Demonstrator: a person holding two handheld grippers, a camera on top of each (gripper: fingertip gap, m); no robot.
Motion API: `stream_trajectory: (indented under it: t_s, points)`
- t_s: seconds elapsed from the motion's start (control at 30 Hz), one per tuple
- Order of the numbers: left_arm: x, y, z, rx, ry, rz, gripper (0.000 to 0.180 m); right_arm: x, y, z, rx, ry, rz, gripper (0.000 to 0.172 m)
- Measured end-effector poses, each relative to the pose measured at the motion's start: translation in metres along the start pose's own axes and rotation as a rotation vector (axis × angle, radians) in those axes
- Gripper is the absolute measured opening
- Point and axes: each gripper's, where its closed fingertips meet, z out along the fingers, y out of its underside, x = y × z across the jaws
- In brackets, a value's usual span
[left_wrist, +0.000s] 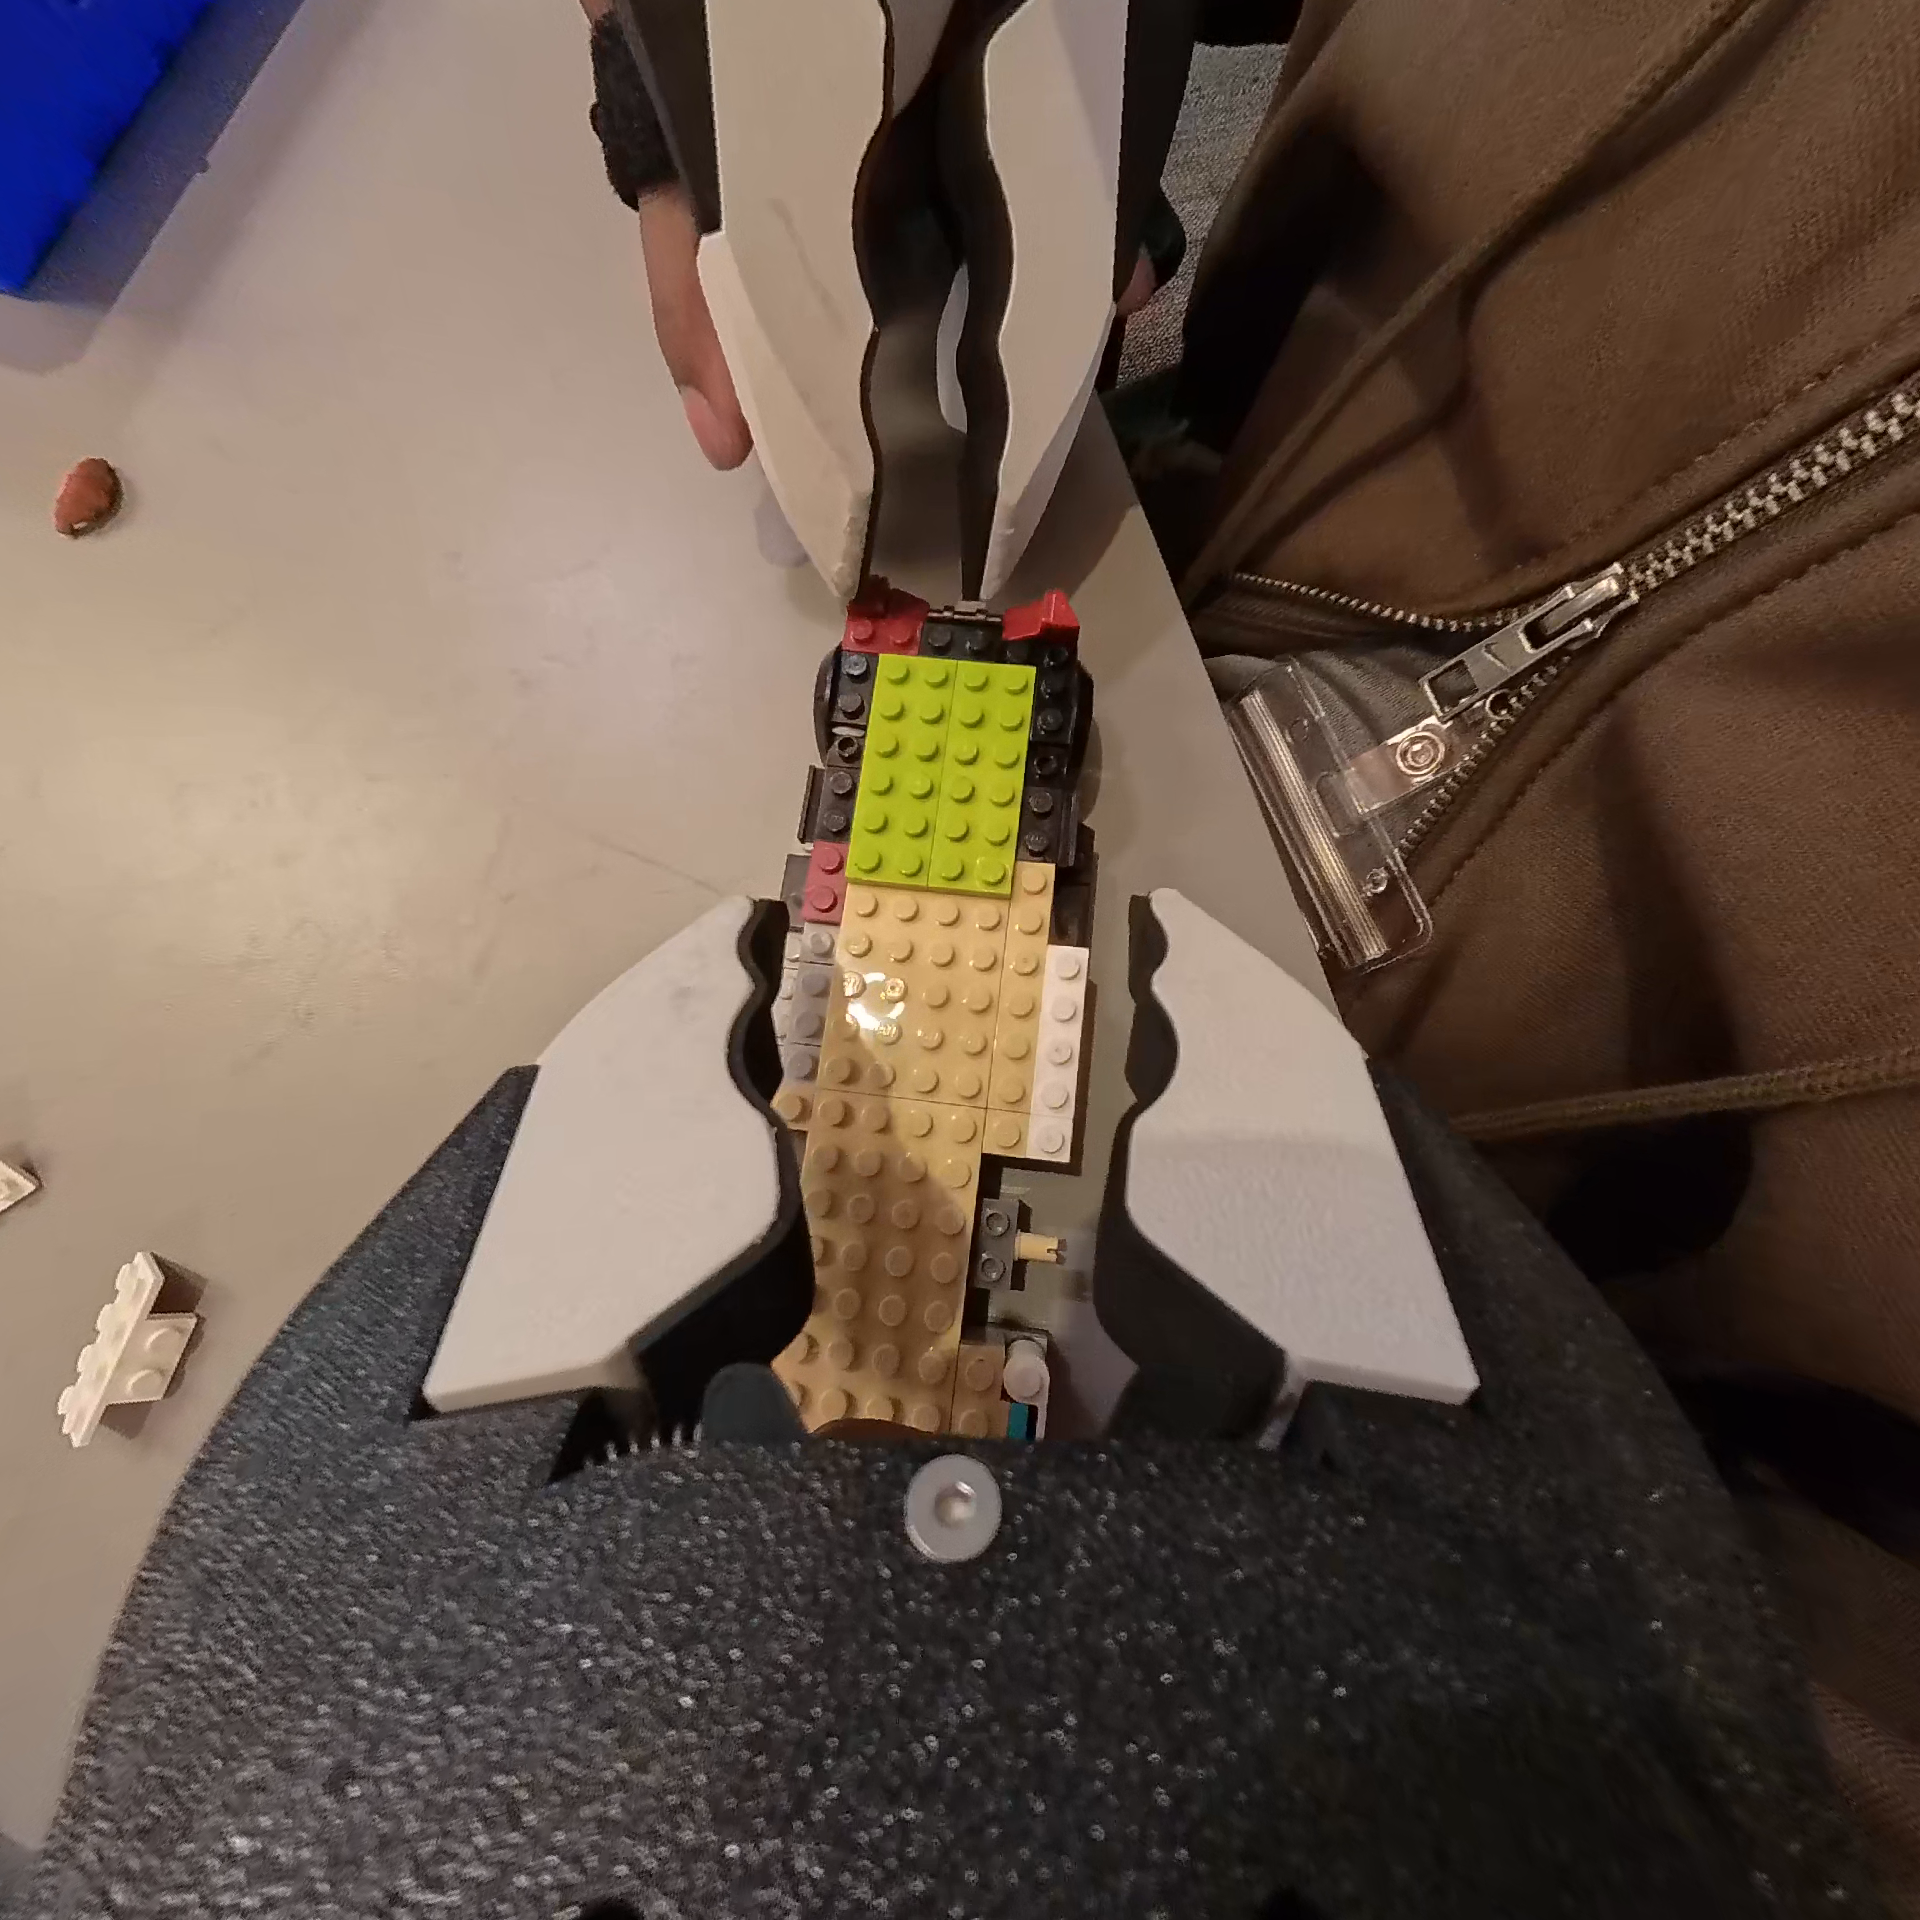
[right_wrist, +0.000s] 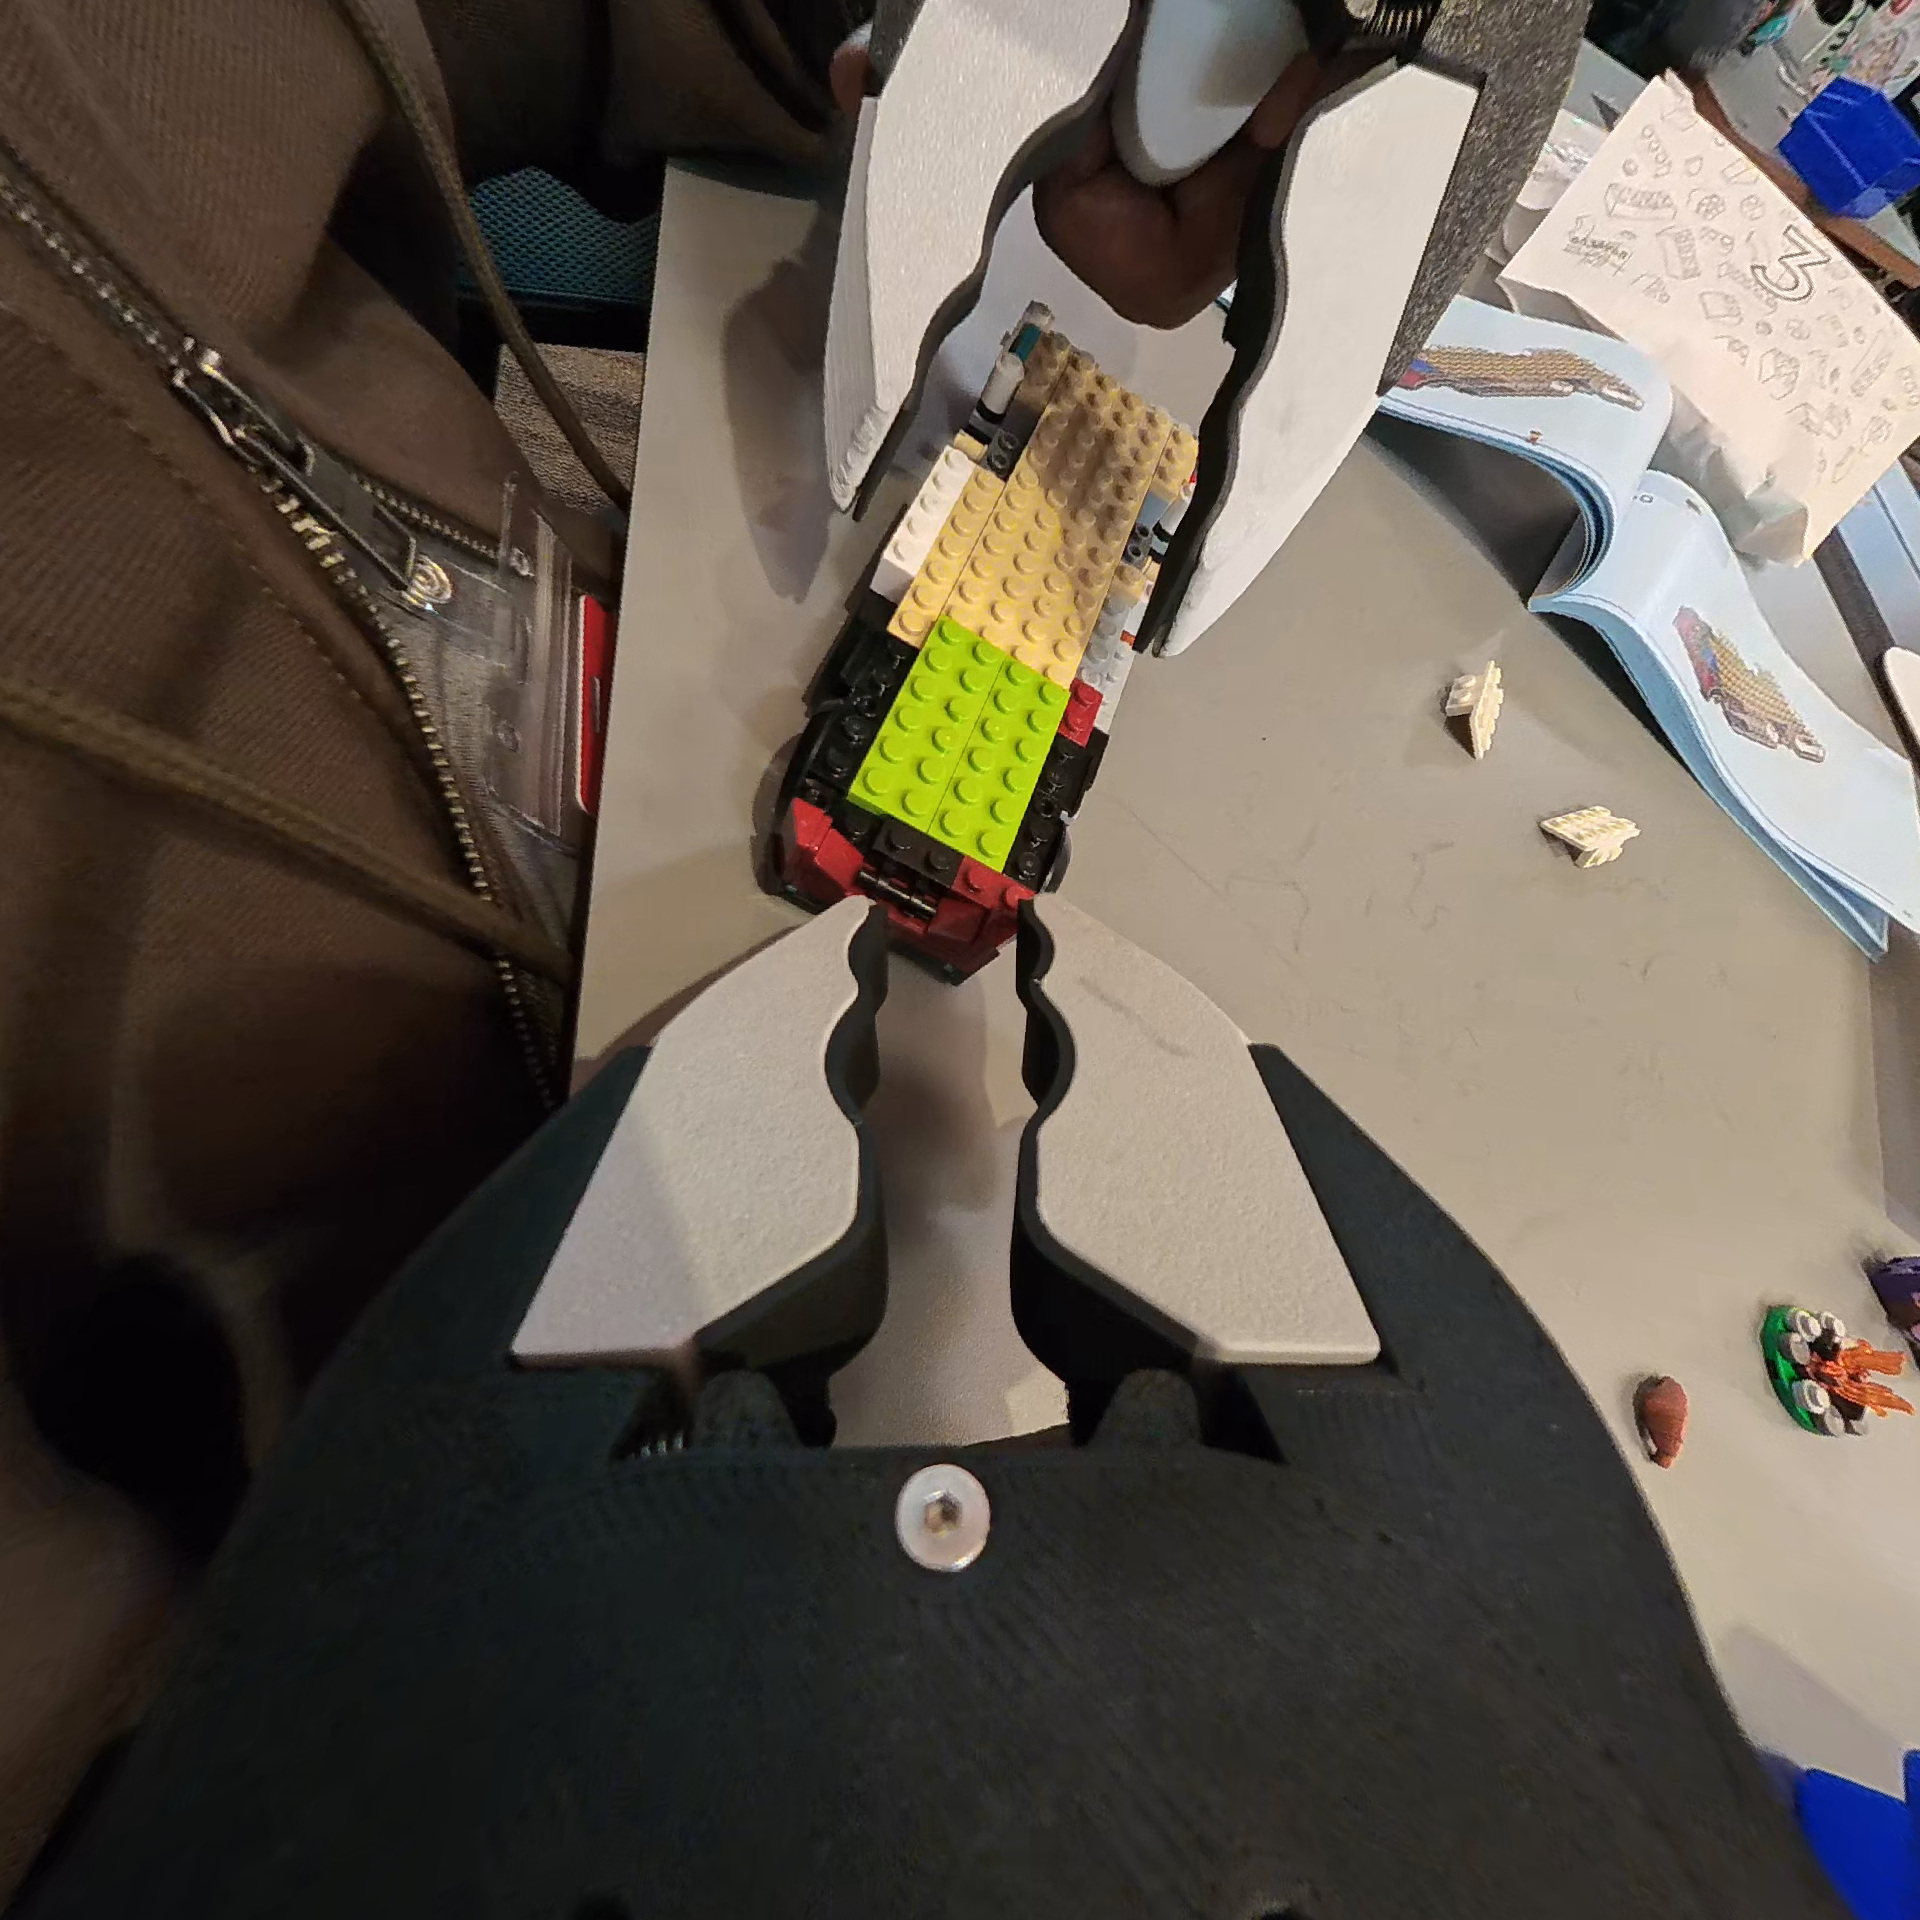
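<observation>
Brick-built vehicle (right_wrist: 966, 665) lies flat on the grey desk (right_wrist: 1351, 1039) by its edge, long axis running between both tongs, red end towards the right tongs (right_wrist: 951, 914), which stand narrowly parted, tips at that end. Left tongs (left_wrist: 940, 925) straddle the tan end, wide; grip unclear.

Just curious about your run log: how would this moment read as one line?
left hand-held gripper: straddles brick model, grip unclear | right hand-held gripper: at model's dark red end, contact unclear | table: loose white bricks

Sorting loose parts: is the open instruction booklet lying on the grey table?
Yes, the open instruction booklet lies on the grey table, right of the brick model.
</observation>
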Motion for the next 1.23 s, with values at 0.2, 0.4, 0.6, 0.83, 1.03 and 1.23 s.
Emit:
stream_trajectory:
  t_s: [0.2, 0.4, 0.6, 0.83, 1.03, 1.23]
  points:
    - [0.000, 0.000, 0.000, -0.001, 0.000, -0.004, 0.065, 0.000, 0.000, 0.000, 0.003, -0.001, 0.003, 0.023]
    - [-0.001, 0.000, 0.001, -0.001, -0.001, -0.004, 0.065, 0.001, 0.000, 0.000, 0.002, -0.003, 0.005, 0.023]
    - [-0.001, 0.000, 0.001, -0.001, -0.002, -0.004, 0.065, 0.001, 0.000, 0.000, 0.002, -0.002, 0.006, 0.023]
    - [-0.005, -0.007, 0.002, 0.017, -0.032, 0.011, 0.065, 0.001, 0.000, 0.000, 0.005, 0.000, 0.003, 0.023]
    - [-0.004, -0.027, 0.015, 0.012, -0.031, 0.073, 0.065, 0.000, 0.000, 0.000, 0.001, -0.001, -0.004, 0.022]
    - [-0.006, -0.024, 0.034, -0.074, 0.003, 0.071, 0.065, -0.002, 0.000, 0.000, 0.000, -0.005, -0.023, 0.022]
